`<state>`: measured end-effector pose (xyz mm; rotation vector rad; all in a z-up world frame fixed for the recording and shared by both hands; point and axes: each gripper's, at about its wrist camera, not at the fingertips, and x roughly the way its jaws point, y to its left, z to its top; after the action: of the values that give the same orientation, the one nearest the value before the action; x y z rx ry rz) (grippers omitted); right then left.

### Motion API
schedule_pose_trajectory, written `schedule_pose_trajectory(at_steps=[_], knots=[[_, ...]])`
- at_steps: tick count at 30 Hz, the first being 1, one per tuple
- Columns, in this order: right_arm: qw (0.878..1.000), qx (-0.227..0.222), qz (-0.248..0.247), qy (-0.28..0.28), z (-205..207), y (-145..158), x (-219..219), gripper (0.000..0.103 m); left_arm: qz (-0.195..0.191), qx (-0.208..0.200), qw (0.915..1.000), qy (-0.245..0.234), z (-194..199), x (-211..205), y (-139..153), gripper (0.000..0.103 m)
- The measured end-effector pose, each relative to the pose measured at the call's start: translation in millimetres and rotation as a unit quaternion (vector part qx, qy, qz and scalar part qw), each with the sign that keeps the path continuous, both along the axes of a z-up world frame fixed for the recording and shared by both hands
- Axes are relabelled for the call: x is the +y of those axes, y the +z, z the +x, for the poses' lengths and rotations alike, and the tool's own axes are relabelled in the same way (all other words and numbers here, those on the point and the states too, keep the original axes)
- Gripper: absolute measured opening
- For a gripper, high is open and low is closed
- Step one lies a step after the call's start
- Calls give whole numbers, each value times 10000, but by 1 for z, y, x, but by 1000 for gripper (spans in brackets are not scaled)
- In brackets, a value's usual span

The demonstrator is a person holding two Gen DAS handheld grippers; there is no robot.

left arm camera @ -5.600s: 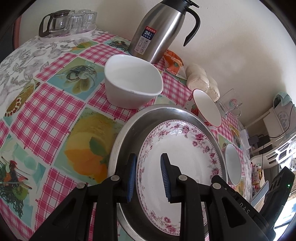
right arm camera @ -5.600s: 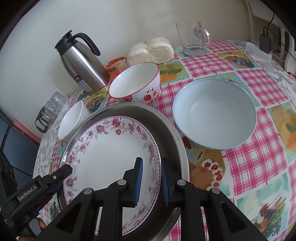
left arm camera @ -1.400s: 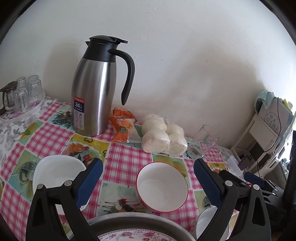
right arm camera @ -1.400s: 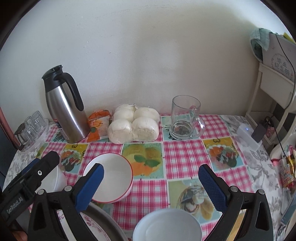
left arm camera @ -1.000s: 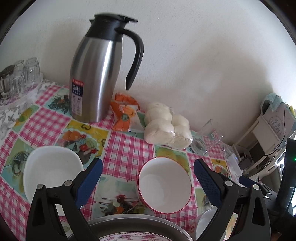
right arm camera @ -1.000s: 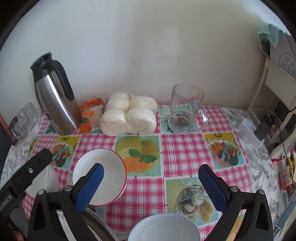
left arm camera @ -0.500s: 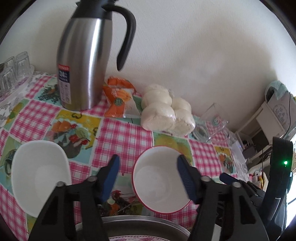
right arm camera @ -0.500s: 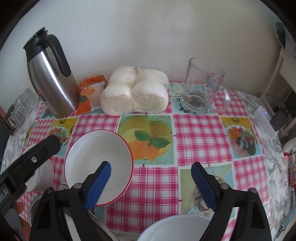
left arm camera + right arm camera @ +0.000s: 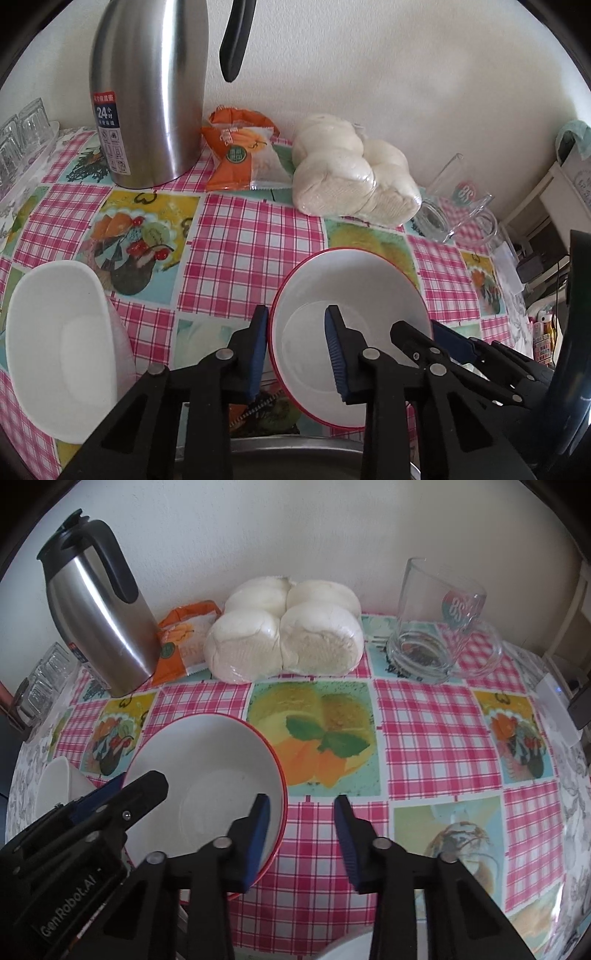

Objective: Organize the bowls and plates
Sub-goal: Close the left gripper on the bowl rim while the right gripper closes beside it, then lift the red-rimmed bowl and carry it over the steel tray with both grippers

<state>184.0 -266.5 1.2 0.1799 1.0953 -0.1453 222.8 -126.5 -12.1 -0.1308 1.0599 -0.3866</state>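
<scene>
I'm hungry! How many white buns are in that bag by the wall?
4 buns, bagged between the orange packet and the glass mug: two in front, two behind. Others could be hidden.

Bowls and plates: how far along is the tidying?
Early. Done: no stacking shows in either view. In hand: the left gripper and right gripper, jaws just closing, straddle opposite sides of the red-rimmed bowl's rim, not yet clamped. Left: that bowl and the white bowl sit apart near the basin.
</scene>
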Motion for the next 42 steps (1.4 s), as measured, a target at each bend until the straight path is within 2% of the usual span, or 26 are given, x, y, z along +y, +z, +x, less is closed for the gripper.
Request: schedule_pose_trajectory(at_steps=[6,10,12,15,23,31,42], knots=[[9998,151,-15,125,9,-10,7,24,148,268,9995,-2,7,-4,-9,24],[9993,328,-27,177,13,-19,10,20,192,571,9981,-86,12,-4,-22,24],[9990,415,-40,161,15,-25,11,18,131,685,9975,-93,14,-2,-28,24],[9991,412,13,140,16,-27,12,13,-33,730,9972,-165,14,-1,-29,16],[9994,329,139,12,15,-24,11,12,-265,752,9967,-150,13,0,-30,16],[9996,-3,172,-243,7,4,-3,12,-648,463,9966,-185,4,-3,-2,16],[9977,-509,183,-401,-27,53,-6,12,-787,197,9961,-342,-26,0,44,16]])
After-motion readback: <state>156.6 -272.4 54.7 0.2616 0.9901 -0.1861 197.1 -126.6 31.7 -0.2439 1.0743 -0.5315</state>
